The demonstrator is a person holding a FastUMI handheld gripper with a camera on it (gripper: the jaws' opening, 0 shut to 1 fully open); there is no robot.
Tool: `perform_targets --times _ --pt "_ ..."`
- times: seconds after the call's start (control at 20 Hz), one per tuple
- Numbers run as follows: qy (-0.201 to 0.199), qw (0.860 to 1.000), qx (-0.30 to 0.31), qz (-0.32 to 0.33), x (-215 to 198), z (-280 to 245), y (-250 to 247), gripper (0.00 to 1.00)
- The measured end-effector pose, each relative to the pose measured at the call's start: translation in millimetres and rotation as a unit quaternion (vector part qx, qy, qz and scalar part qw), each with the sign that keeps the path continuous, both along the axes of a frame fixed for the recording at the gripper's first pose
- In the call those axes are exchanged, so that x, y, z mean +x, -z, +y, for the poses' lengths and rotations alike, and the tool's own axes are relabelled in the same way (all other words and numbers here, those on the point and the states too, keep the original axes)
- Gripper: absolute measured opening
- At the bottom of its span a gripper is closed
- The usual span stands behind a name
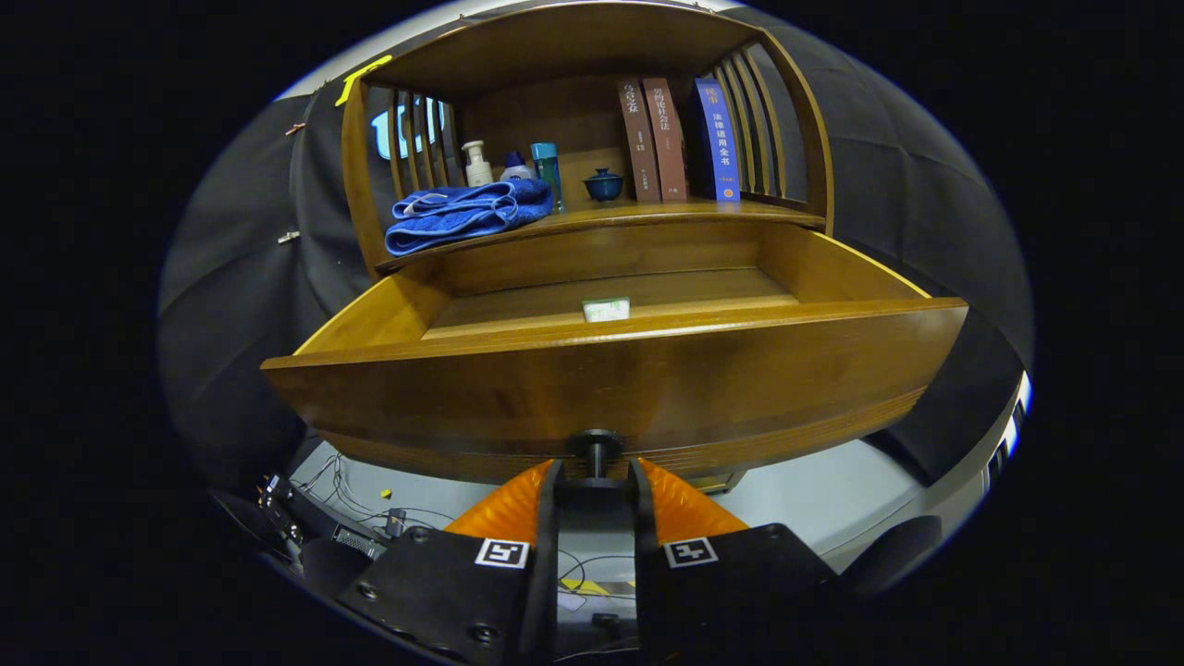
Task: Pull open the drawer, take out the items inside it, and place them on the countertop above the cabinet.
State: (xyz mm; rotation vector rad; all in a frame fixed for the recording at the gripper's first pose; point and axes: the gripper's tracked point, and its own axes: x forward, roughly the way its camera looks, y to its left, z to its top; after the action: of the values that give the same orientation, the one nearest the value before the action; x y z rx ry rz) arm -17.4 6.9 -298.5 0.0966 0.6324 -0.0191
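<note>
The wooden drawer (610,379) stands pulled out of the cabinet toward me, its inside showing from above the front panel. A small white and green packet (606,309) lies on the drawer floor just behind the front panel. The dark round drawer knob (595,446) sticks out of the lower middle of the front panel. My gripper (596,476) is shut on this knob, one finger pressed on each side of it. The countertop (647,215) runs above the drawer under an arched wooden hutch.
On the countertop lie a folded blue towel (462,215), a white pump bottle (477,165), a teal bottle (548,172), a small blue lidded cup (603,184) and three upright books (680,139). Cables and small devices (351,523) lie on the floor below.
</note>
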Motion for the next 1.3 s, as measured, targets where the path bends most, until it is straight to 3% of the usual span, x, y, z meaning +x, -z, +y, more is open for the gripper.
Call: perform_targets --times 0.45,0.75,0.8,0.95,1.15,1.3 --pt "-0.004 1.0 0.0 0.013 -11 -4 3 0.38" --pt "0.012 1.0 0.007 0.0 -27 -9 -37 0.92" --pt "0.012 1.0 0.007 -0.01 -27 -9 -50 0.89" --pt "0.002 0.999 -0.005 -0.039 -5 -4 -100 0.98" --pt "-0.009 0.999 0.0 -0.047 56 7 -138 0.99" --pt "0.004 1.0 -0.016 0.007 101 -1 -127 1.0"
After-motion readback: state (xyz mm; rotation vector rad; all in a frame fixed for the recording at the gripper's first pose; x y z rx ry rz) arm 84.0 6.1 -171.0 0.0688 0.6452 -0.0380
